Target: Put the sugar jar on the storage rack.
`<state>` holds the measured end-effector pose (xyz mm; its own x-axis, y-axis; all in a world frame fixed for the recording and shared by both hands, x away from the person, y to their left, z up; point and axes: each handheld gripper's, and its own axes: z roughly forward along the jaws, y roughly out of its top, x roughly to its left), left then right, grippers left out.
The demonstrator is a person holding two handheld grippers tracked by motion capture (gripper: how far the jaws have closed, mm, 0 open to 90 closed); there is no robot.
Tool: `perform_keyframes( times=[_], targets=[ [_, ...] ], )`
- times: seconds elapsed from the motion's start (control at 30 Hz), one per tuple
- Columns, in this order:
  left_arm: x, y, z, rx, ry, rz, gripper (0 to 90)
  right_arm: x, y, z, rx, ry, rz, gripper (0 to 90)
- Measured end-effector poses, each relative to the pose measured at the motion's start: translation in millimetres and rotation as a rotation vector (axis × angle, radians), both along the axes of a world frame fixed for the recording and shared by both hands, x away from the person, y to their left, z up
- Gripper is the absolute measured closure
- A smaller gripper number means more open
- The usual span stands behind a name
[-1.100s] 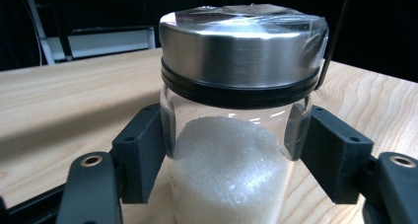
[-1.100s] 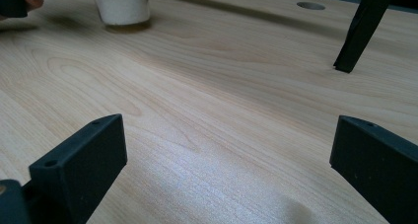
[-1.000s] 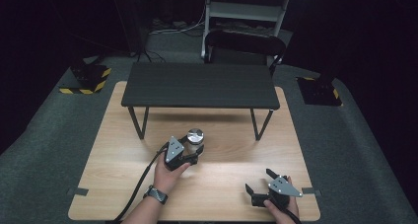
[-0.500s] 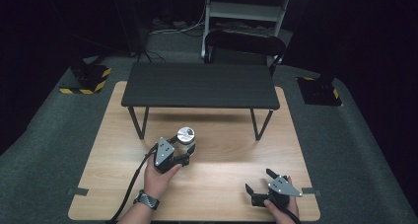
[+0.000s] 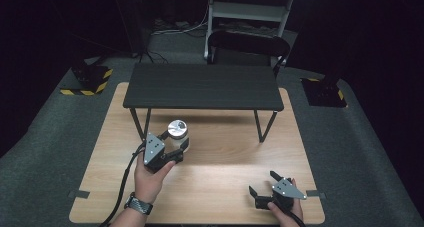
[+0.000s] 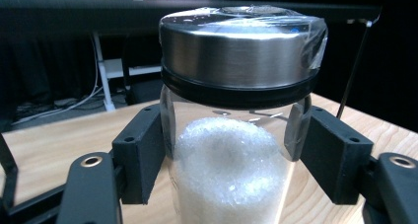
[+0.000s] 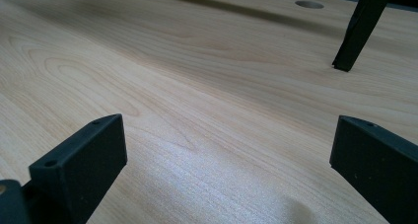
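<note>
A glass jar with a shiny metal lid and white grains inside sits between the pads of my left gripper, which is shut on it just under the lid. From above, the jar is held off the wooden table, in front of the left legs of the small black bench. My left gripper points away from me. My right gripper rests low near the table's front right corner, its jaws open with bare wood between them.
The black bench stands across the back half of the table, with thin black legs; one leg shows ahead of my right gripper. A round hole is in the tabletop. Dark floor and a white shelf frame lie beyond.
My left hand has risen and drifted left with the jar in its grip, lifting it off the table. The right gripper has stayed where it was.
</note>
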<state>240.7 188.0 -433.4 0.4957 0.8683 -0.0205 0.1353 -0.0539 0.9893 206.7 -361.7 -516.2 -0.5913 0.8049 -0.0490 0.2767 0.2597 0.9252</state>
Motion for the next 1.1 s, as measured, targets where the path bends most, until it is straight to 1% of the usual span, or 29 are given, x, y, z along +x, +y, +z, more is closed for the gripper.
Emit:
perform_keyframes(
  times=[0.1, 0.2, 0.33, 0.37, 0.43, 0.57, 0.67, 0.83, 0.87, 1.0, 1.1],
  targets=[
    [-1.1, -0.8, 13.0, -0.002, -0.008, -0.003, 30.7, -0.2, -0.2, -0.2, 0.001, -0.001, 0.0, 0.6],
    [-1.9, -3.9, 28.3, 0.008, -0.027, 0.0, 30.7, -0.2, -0.4, -0.3, 0.001, -0.002, 0.002, 0.6],
    [-0.4, -7.0, 47.8, 0.015, -0.039, 0.004, 30.7, -0.1, -0.7, -0.3, 0.001, -0.002, 0.003, 0.6],
    [1.2, -6.6, 52.5, 0.007, -0.036, 0.002, 30.7, -0.1, -0.7, -0.3, 0.001, -0.002, 0.004, 0.6],
    [5.8, -6.0, 61.3, -0.002, -0.036, 0.002, 30.7, 0.1, -0.8, -0.2, 0.0, -0.002, 0.005, 0.6],
    [14.3, -6.4, 78.2, 0.0, -0.052, 0.015, 30.7, 0.0, -1.1, -0.4, 0.001, -0.003, 0.006, 0.6],
    [22.3, -8.0, 90.7, 0.013, -0.065, 0.025, 30.7, 0.1, -1.3, -0.4, 0.002, -0.002, 0.007, 0.6],
    [33.9, -10.9, 105.7, 0.026, -0.083, 0.037, 30.7, 0.0, -1.5, -0.5, 0.002, -0.003, 0.009, 0.6],
    [37.5, -11.8, 108.7, 0.024, -0.086, 0.04, 30.7, 0.0, -1.5, -0.5, 0.002, -0.003, 0.008, 0.6],
    [49.3, -16.8, 116.9, 0.031, -0.089, 0.049, 30.7, 0.0, -1.8, -0.6, 0.002, -0.004, 0.01, 0.6],
    [58.7, -21.0, 120.5, 0.039, -0.087, 0.055, 30.7, 0.1, -2.1, -0.7, 0.003, -0.004, 0.011, 0.6]
  ],
)
